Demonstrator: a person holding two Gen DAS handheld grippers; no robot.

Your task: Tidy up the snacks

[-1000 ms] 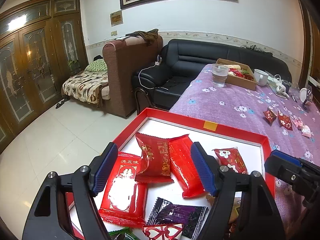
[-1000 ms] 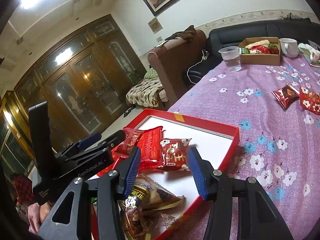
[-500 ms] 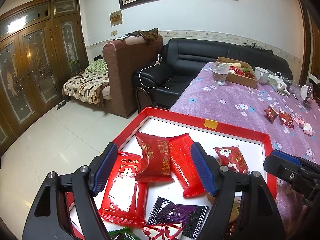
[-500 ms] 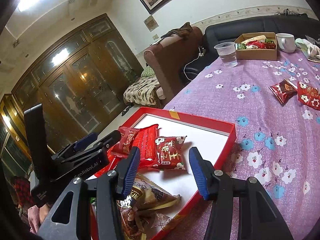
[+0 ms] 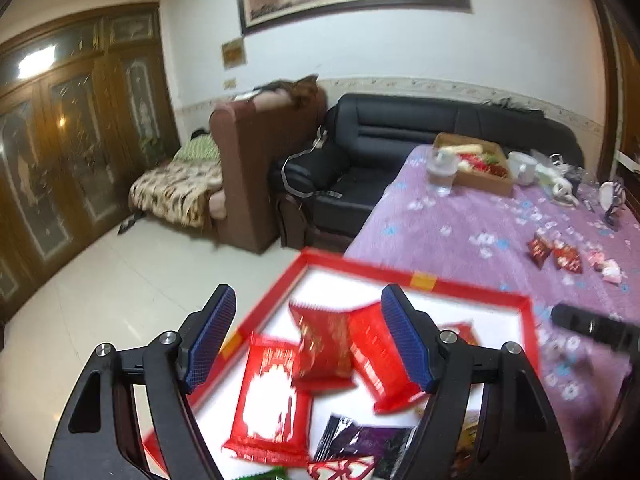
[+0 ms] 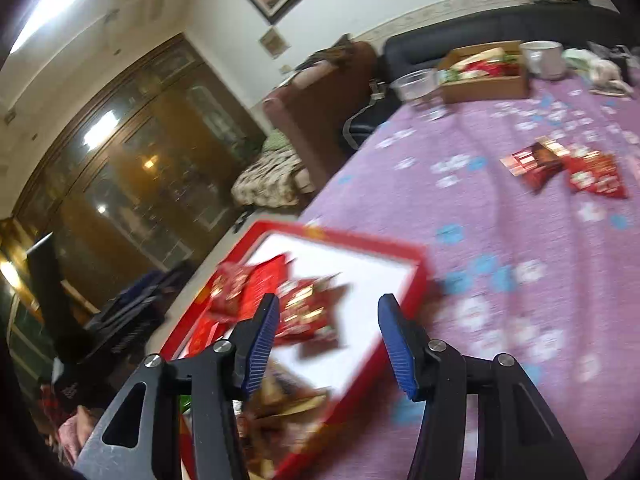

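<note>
A red tray with a white floor (image 5: pixel 476 287) sits at the near left corner of the purple flowered table and holds several snack packets, mostly red ones (image 5: pixel 324 344) and a dark purple one (image 5: pixel 360 440). My left gripper (image 5: pixel 308 340) hangs open and empty above them. In the right wrist view the tray (image 6: pixel 400 248) lies below my right gripper (image 6: pixel 326 340), which is open and empty above a red flowered packet (image 6: pixel 308 312). Two loose red packets (image 6: pixel 560 164) lie farther out on the cloth; they also show in the left wrist view (image 5: pixel 554 250).
A cardboard box of snacks (image 5: pixel 480 164), a clear plastic cup (image 5: pixel 440 172) and a white mug (image 5: pixel 522 166) stand at the table's far end. A black sofa (image 5: pixel 400 152) and a brown armchair (image 5: pixel 260 160) stand beyond. The table edge drops to tiled floor on the left.
Both grippers have lifted and pulled back from the tray, so the tray sits lower in both views. Both views are now motion-blurred. Both grippers stay open.
</note>
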